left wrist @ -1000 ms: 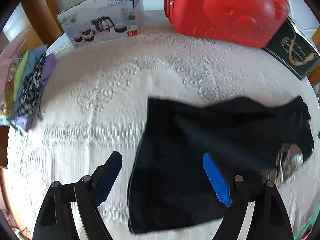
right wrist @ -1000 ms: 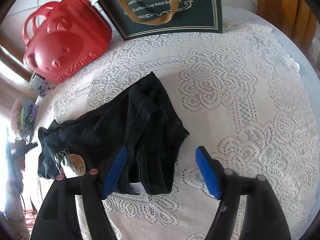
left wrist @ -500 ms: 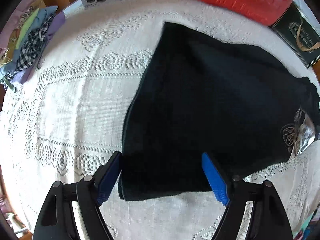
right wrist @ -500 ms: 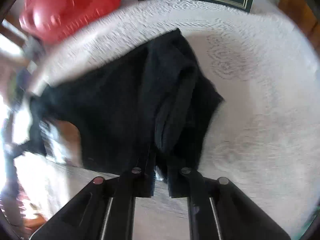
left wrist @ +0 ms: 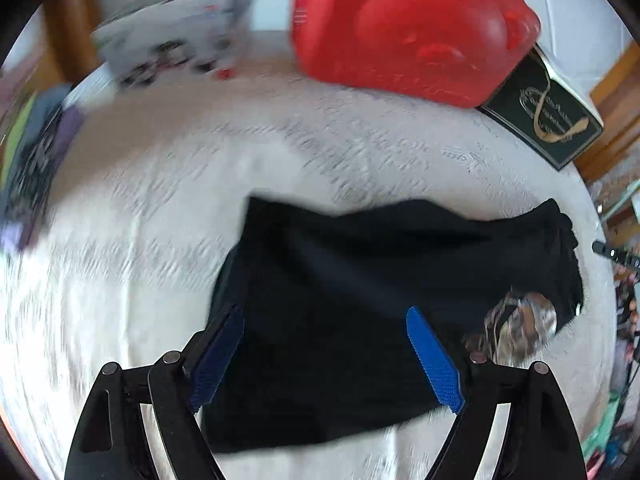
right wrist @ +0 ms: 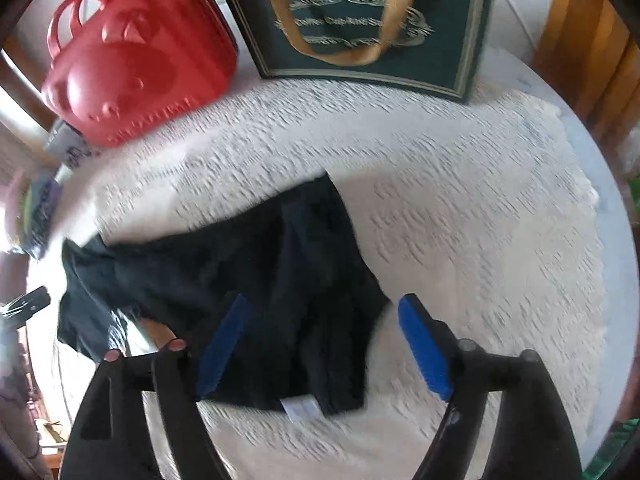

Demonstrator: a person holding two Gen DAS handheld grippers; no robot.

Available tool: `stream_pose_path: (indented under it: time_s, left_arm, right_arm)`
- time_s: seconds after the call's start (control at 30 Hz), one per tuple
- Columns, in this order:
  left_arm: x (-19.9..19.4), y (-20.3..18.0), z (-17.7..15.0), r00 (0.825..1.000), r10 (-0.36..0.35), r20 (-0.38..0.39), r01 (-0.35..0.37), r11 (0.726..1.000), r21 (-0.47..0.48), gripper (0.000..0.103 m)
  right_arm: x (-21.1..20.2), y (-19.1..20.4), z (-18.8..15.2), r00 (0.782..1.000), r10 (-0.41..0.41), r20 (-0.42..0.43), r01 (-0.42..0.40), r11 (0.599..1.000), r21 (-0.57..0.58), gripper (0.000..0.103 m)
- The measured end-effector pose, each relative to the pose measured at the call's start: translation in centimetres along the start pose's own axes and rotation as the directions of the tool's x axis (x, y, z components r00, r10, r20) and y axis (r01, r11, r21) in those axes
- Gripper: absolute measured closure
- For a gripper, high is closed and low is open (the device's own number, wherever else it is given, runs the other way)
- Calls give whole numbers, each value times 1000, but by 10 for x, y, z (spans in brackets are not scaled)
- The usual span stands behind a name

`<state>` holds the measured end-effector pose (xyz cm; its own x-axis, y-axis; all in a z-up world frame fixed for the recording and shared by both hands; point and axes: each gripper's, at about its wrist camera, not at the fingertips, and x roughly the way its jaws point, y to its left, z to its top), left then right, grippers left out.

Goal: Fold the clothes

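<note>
Two grippers hang above one black garment (left wrist: pixel 360 304) that lies spread on a table covered with a white lace cloth (left wrist: pixel 168 184). The garment sits near the middle of the table, well apart from the clutter at the far edge, most likely so that there is bare cloth around it for folding. At that far edge stand a red plastic case (right wrist: pixel 136 68), a dark green gift bag (right wrist: pixel 372 24) with a gold ribbon handle, and a printed box (left wrist: pixel 176 36). A stack of coloured fabrics (left wrist: pixel 32 152) rests at the left edge, perhaps pieces already folded or waiting.

Seen from the left wrist, the left gripper (left wrist: pixel 326 354) has its blue-padded jaws spread wide, with the garment's near end lying beneath them. It holds nothing; contact with the fabric cannot be judged through the blur.

Seen from the right wrist, the right gripper (right wrist: pixel 322 344) is also spread wide and empty. Its left pad is over the garment's bunched end, where a small white label (right wrist: pixel 302 406) shows at the hem; its right pad is over bare lace. A printed patch on the garment (left wrist: pixel 520 328) shows near that bunched end.
</note>
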<state>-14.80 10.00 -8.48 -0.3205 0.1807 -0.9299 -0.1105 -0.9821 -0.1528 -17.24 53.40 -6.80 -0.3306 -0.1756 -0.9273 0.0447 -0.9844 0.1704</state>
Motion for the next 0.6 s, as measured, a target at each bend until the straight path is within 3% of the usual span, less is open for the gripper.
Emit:
stream_pose_path:
  time_s: [0.2,0.23,0.27,0.3,0.43,0.53,0.6]
  left_arm:
    - [39,-11,34,999,26,-47,-25,1000,16,19]
    - [43,-10,39,998,43,-51,-42,999,13,19]
    - [49,-8,42,995,78,-57,-78,997,7,19]
    - [56,-5,44,991,120,-65,-120,993,1,19]
    - [64,-1,48,985,169,-40,-169,986,-5,18]
    - [52,3,49,984,173,-31,-174,984,-38,18]
    - [31,9,41,989,147,-9,-147,987,-63,16]
  right_arm:
    - [35,17,16,998,36,-44,-37,999,-15,21]
    - [41,18,17,997,47,-64,-48,999,-23,39]
    - [48,19,17,996,36,-85,-39,999,-35,90]
    - [54,21,17,994,2,-107,-7,999,-51,100]
    - [69,4,22,991,-5,-131,5,1000,-5,100]
    - [60,-12,24,997,-45,-70,48,998,46,98]
    - [41,-25,13,1000,-19,-10,20,992,127,97]
